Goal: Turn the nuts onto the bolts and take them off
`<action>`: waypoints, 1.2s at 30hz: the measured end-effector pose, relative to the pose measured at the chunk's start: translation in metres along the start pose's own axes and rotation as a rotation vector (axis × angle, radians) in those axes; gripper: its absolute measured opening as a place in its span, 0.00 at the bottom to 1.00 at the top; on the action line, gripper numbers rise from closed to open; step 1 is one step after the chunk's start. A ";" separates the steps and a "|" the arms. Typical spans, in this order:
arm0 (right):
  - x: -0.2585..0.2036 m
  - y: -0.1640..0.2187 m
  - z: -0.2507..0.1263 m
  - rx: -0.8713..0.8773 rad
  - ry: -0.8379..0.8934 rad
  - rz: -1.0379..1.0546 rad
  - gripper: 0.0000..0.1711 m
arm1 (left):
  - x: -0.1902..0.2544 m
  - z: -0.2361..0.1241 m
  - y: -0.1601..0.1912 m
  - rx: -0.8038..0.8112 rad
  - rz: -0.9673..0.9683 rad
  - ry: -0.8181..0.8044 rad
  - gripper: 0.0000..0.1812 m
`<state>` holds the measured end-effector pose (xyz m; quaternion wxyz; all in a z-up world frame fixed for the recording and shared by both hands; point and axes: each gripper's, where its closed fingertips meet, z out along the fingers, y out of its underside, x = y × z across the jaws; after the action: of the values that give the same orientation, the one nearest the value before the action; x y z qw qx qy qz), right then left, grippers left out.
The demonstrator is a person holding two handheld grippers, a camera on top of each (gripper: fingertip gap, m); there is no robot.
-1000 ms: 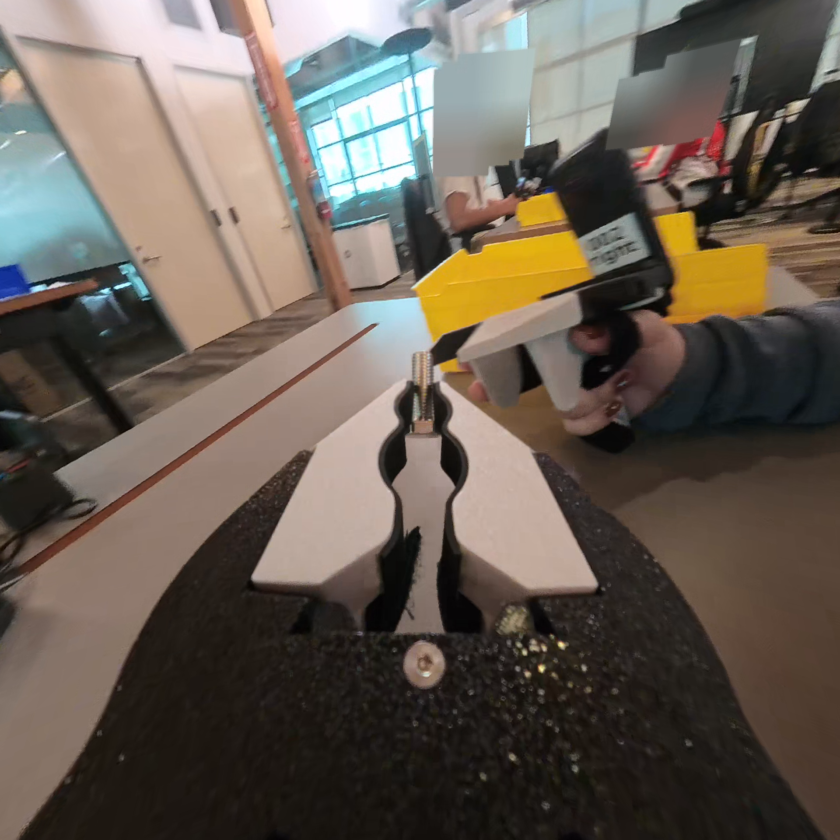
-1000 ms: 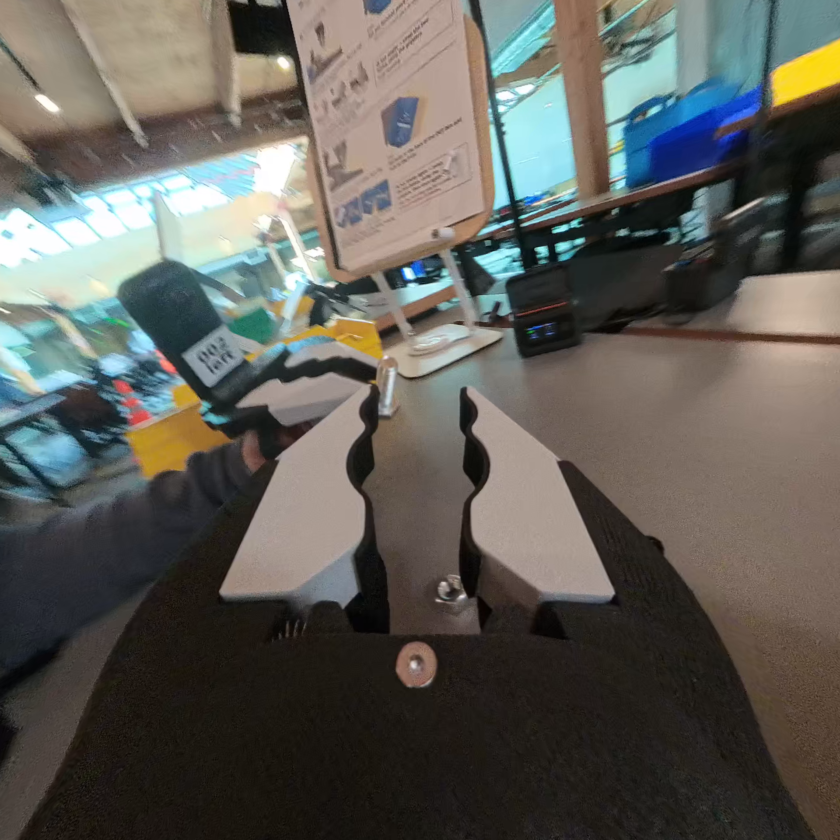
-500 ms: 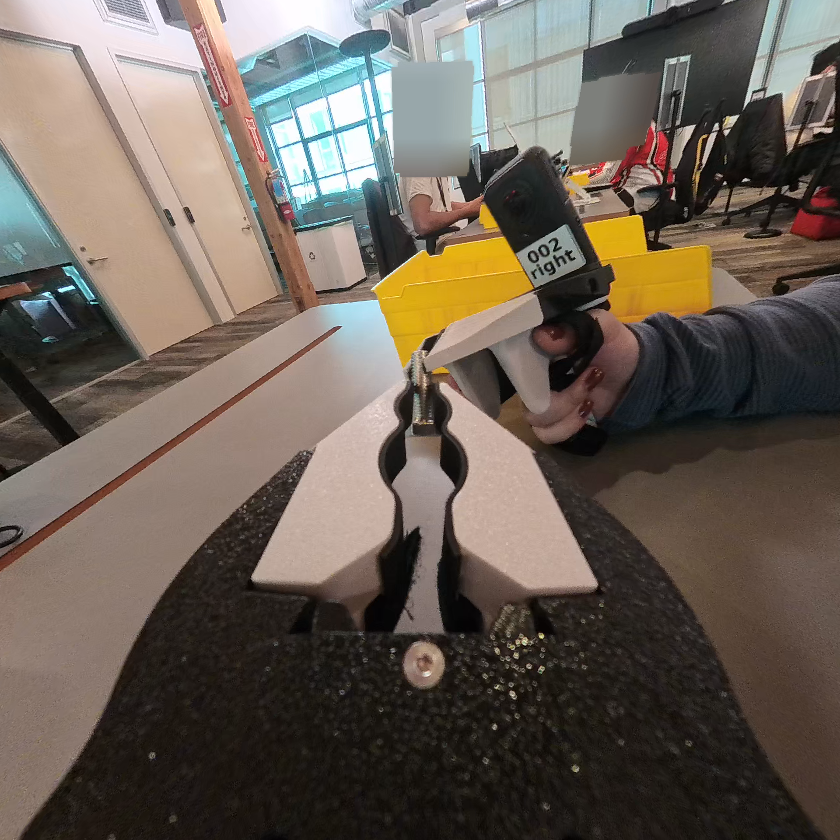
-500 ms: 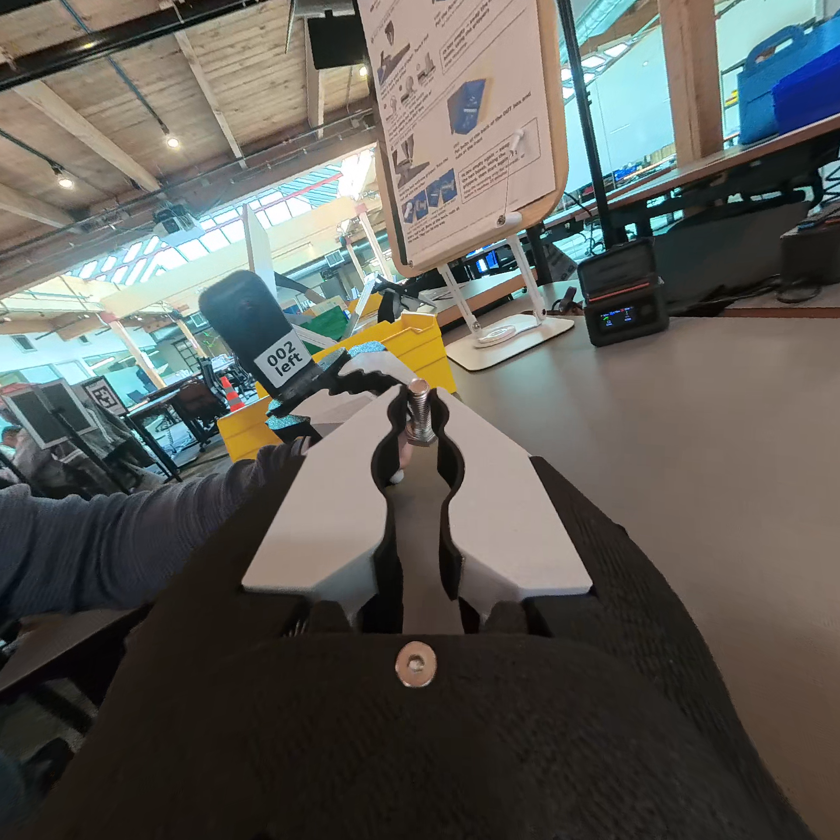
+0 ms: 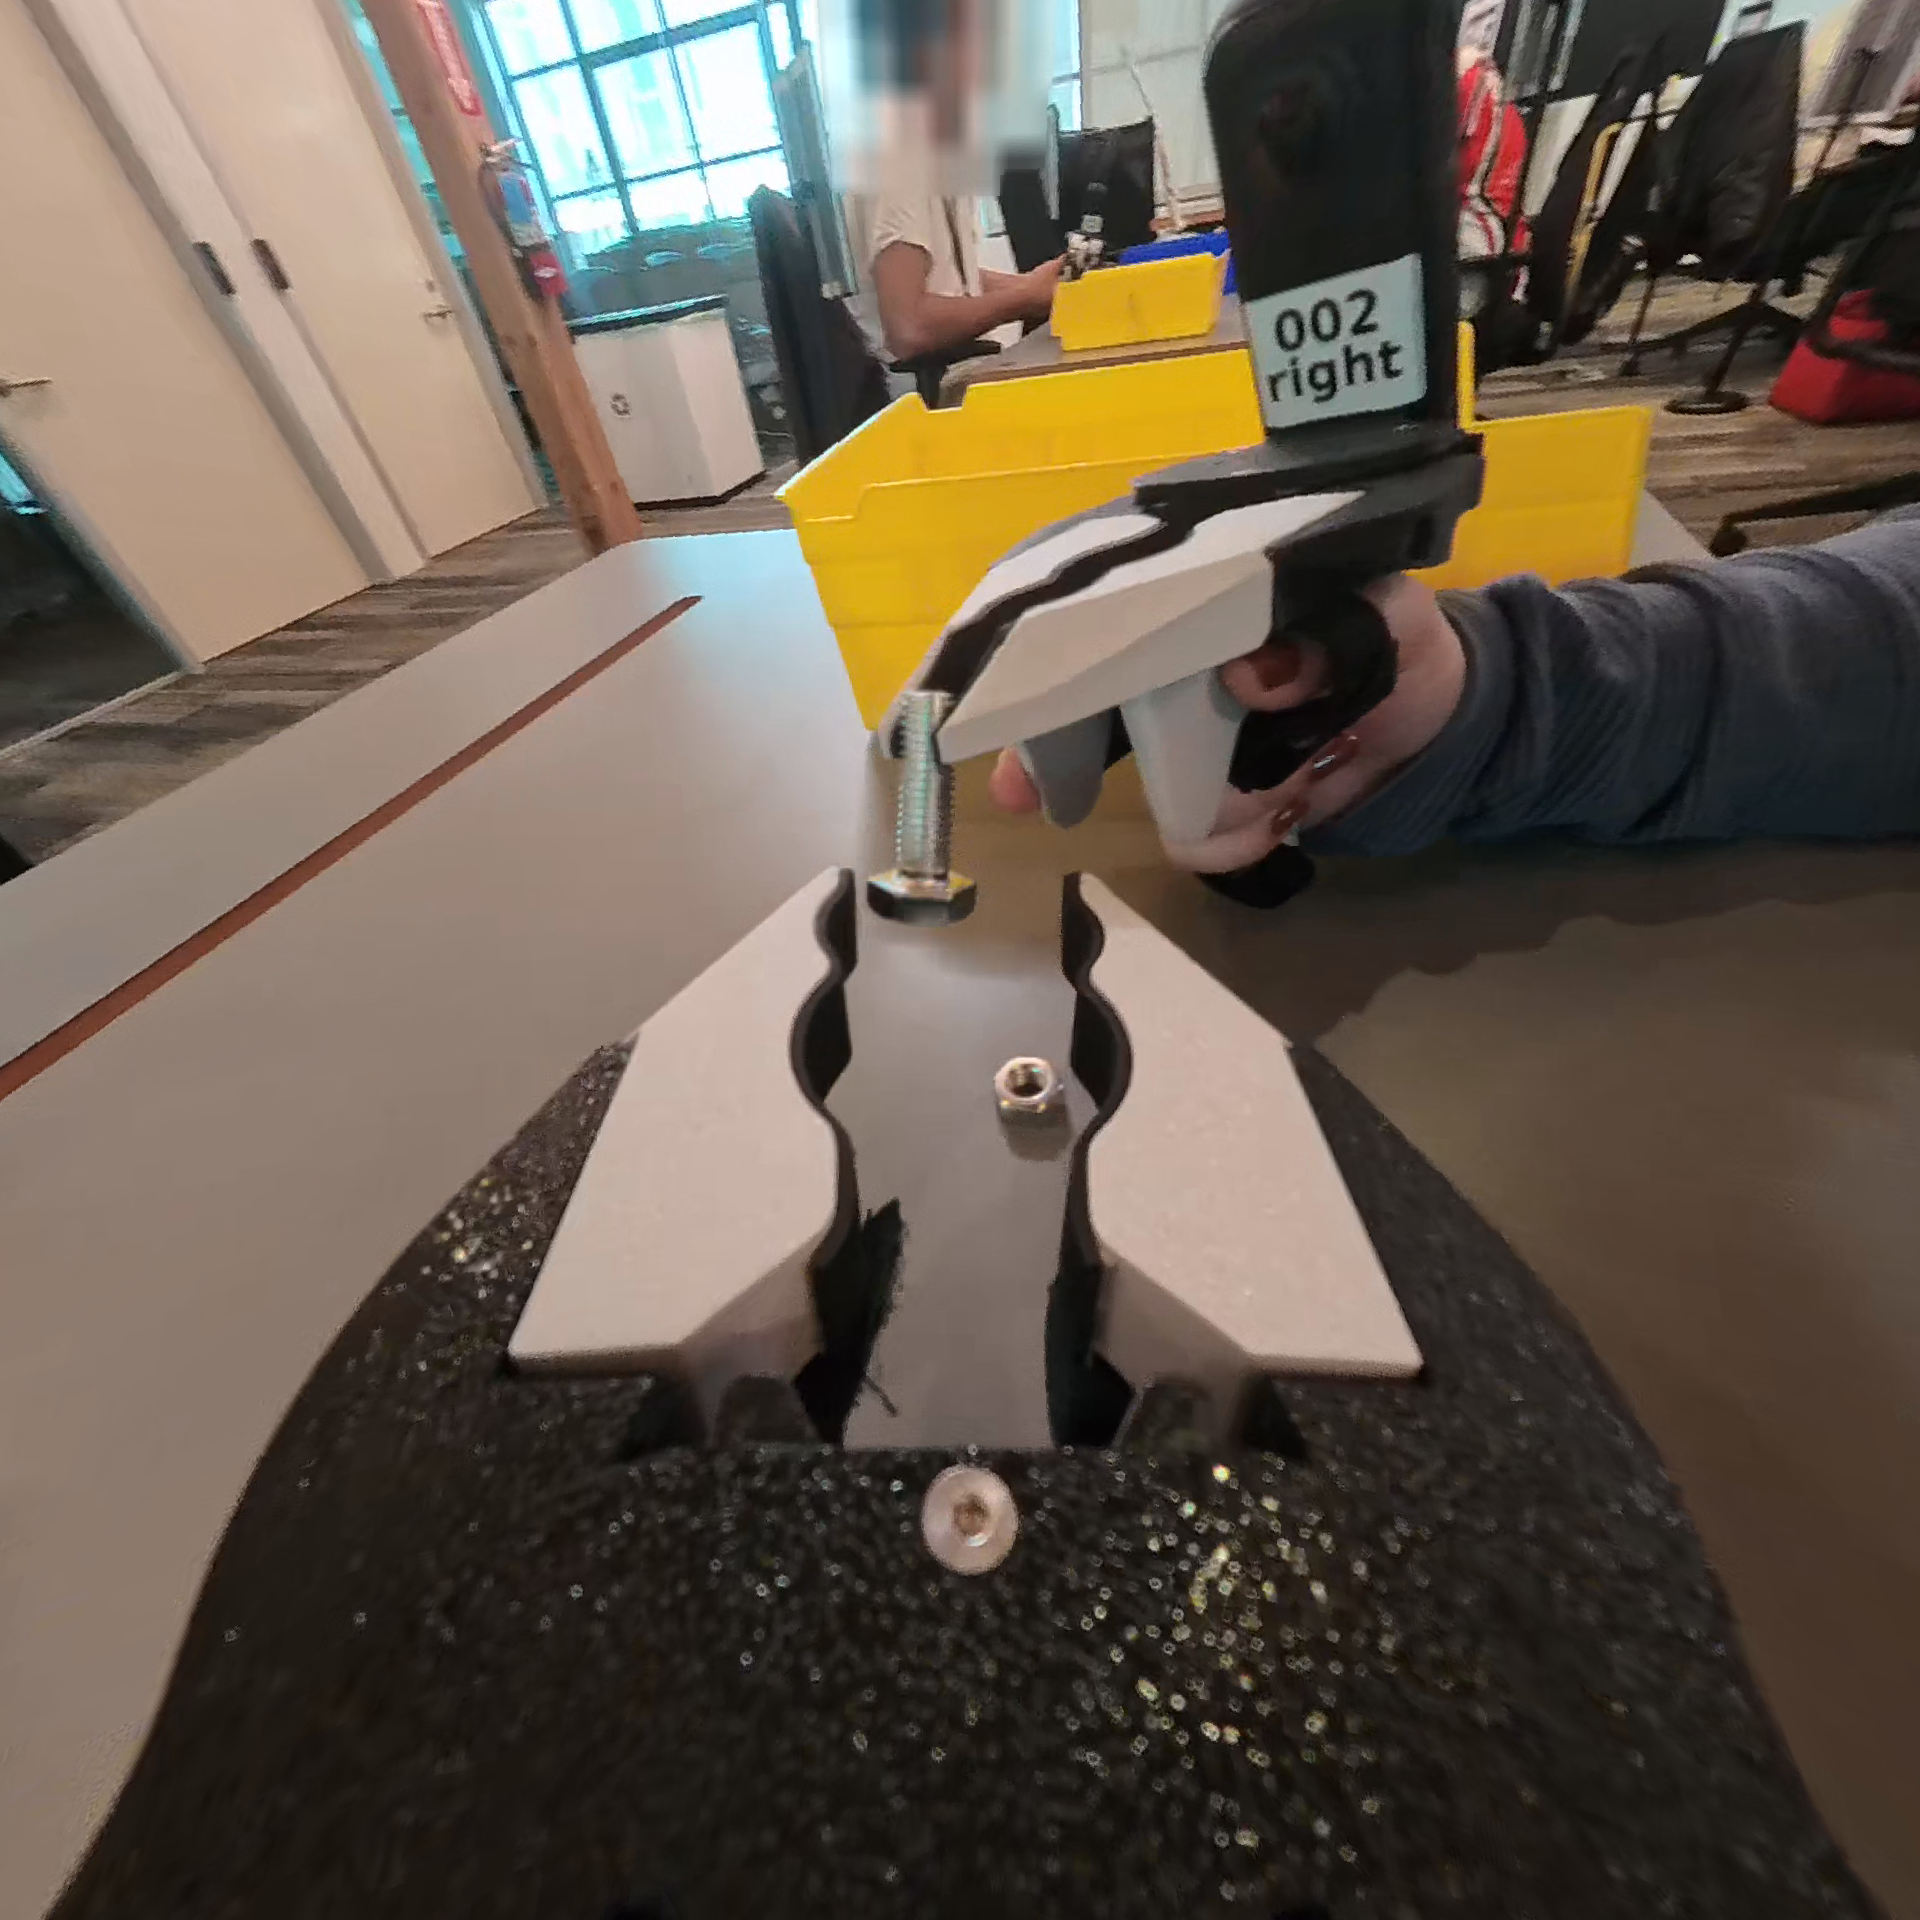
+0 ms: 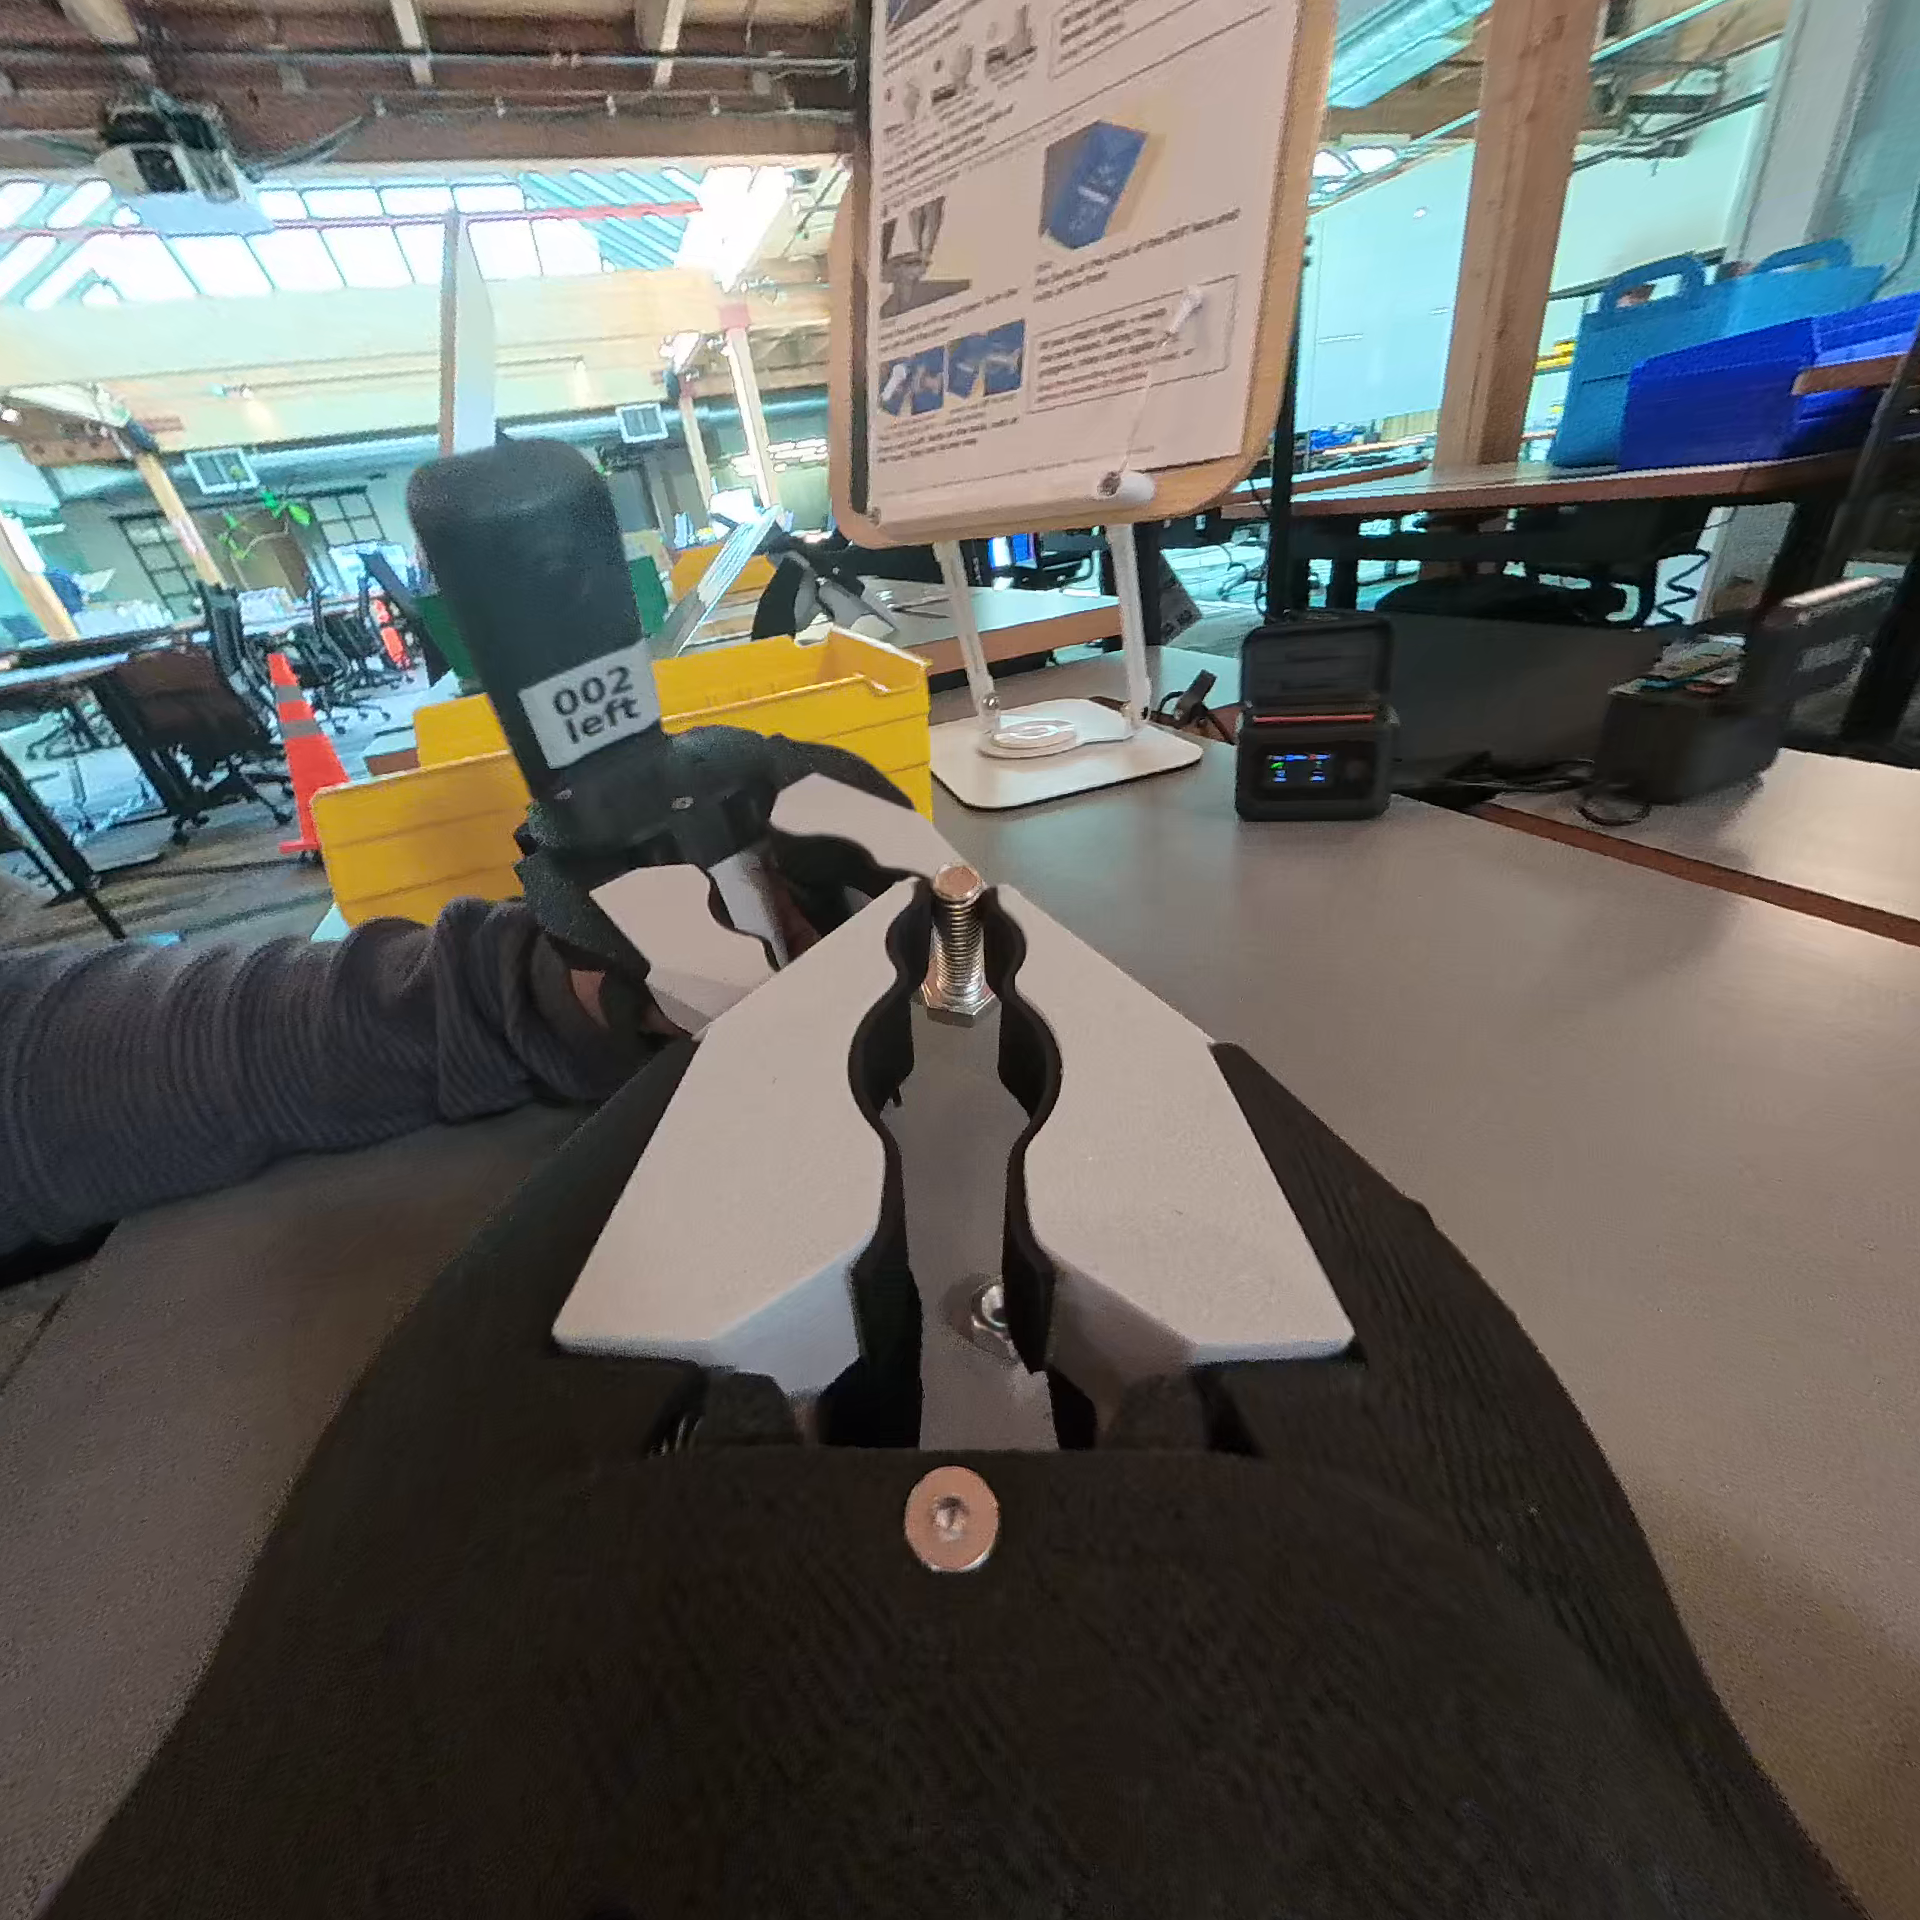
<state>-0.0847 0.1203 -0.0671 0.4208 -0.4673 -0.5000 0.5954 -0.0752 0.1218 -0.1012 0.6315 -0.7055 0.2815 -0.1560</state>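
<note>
A silver bolt (image 5: 923, 800) stands upright with its hex head down on the grey table (image 5: 416, 935). My right gripper (image 6: 954, 899) is shut on the bolt's threaded shank (image 6: 951, 951); in the left wrist view it (image 5: 914, 717) comes in from the right and pinches the bolt's top. My left gripper (image 5: 961, 894) is open and empty just short of the bolt, with the head beside its left fingertip. A loose silver nut (image 5: 1027, 1088) lies flat on the table between the left fingers. It also shows in the right wrist view (image 6: 987, 1314). The open left gripper (image 6: 764, 920) sits behind the bolt there.
Yellow bins (image 5: 1039, 499) stand at the table's far edge, also seen in the right wrist view (image 6: 727, 727). A clipboard on a white stand (image 6: 1049, 260) and a small black device with a screen (image 6: 1314, 727) stand on the table. A person sits at a far desk. Less than 4 cm separates the two grippers' tips.
My right gripper shut on the bolt's shank. My left gripper then opened, let go of the bolt and drew back a little. The nut now shows on the table between the left fingers.
</note>
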 end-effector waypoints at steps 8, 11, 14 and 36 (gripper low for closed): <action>-0.022 0.004 0.000 -0.042 -0.174 -0.023 0.05 | 0.023 -0.005 -0.003 0.026 -0.088 0.209 0.12; -0.026 0.001 -0.002 -0.030 -0.217 -0.009 0.05 | 0.028 -0.004 0.000 0.001 -0.090 0.241 0.11; -0.030 0.002 -0.002 -0.031 -0.244 0.003 0.04 | 0.030 -0.003 0.002 -0.010 -0.076 0.248 0.09; -0.017 -0.008 -0.004 0.033 -0.158 0.006 0.10 | 0.013 -0.006 -0.005 0.048 -0.145 0.181 0.09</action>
<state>-0.0766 0.1064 -0.0570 0.3859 -0.4133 -0.5203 0.6399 -0.0669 0.1096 -0.0970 0.6073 -0.6917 0.2818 -0.2708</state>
